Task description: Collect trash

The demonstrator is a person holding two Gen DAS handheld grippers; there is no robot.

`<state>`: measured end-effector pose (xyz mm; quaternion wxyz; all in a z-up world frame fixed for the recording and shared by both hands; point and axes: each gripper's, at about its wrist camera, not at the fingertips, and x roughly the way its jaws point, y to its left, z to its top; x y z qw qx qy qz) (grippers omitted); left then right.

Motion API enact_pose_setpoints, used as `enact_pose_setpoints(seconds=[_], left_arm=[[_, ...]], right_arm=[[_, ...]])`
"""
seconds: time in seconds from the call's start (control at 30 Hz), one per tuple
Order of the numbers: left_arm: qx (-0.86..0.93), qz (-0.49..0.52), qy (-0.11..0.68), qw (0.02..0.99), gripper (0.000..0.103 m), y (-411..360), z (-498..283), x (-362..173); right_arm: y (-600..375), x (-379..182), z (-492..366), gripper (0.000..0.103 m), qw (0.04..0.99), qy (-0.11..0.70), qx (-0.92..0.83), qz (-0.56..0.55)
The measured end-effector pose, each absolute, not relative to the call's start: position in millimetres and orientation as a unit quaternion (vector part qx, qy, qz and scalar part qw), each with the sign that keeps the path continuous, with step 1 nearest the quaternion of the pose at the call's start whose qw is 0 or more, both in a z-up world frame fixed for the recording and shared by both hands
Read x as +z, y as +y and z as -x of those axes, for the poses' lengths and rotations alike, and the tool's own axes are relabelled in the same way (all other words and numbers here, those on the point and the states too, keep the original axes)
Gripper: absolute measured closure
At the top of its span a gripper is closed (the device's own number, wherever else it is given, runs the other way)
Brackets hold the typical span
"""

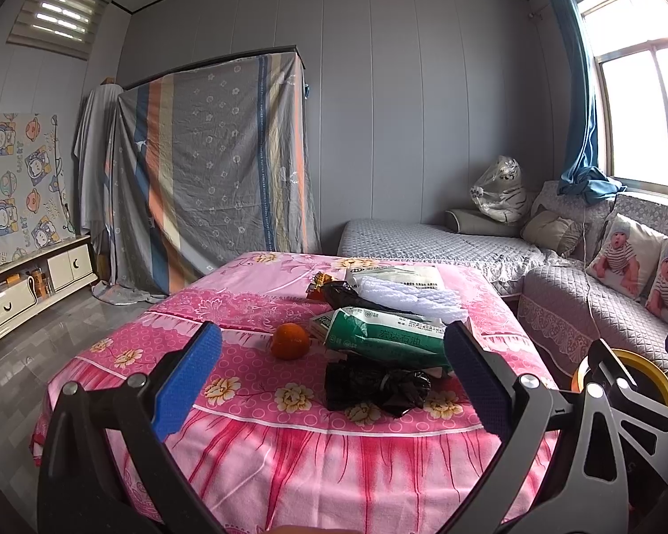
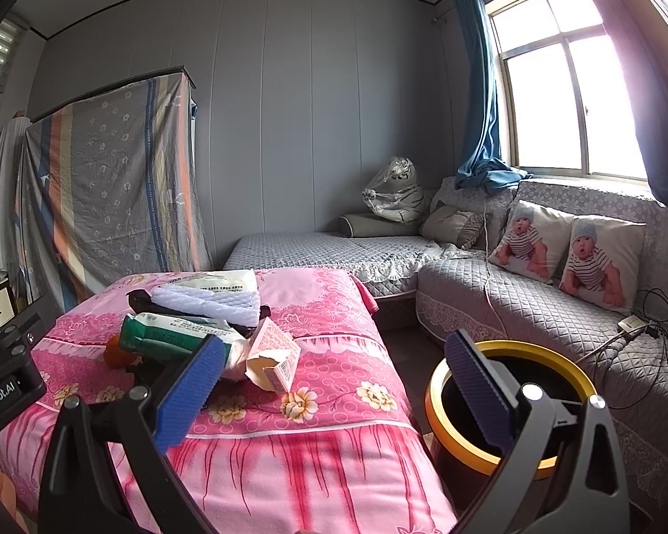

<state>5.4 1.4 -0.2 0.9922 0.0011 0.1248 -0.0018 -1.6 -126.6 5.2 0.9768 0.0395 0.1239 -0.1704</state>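
Note:
A table under a pink floral cloth holds a pile of trash: a crumpled black bag, a green and white packet, an orange, a white quilted pack and a snack wrapper. In the right wrist view an open pink carton lies by the green packet. A black bin with a yellow rim stands right of the table. My left gripper is open and empty before the pile. My right gripper is open and empty between table and bin.
A grey quilted corner sofa with baby-print pillows runs along the right, with cables and a power strip on it. A cloth-draped wardrobe stands behind the table. A low white cabinet is at left.

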Motion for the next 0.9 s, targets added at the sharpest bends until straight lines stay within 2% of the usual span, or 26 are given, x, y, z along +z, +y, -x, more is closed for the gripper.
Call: enact_pose_setpoints(seconds=[0.9], left_arm=[[-0.002,-0.001,0.125,0.992,0.008,1.6,-5.7,-0.4]], right_arm=[[-126.0,0.4,-0.4,0.007,0.976,0.127,-0.171,-0.039]])
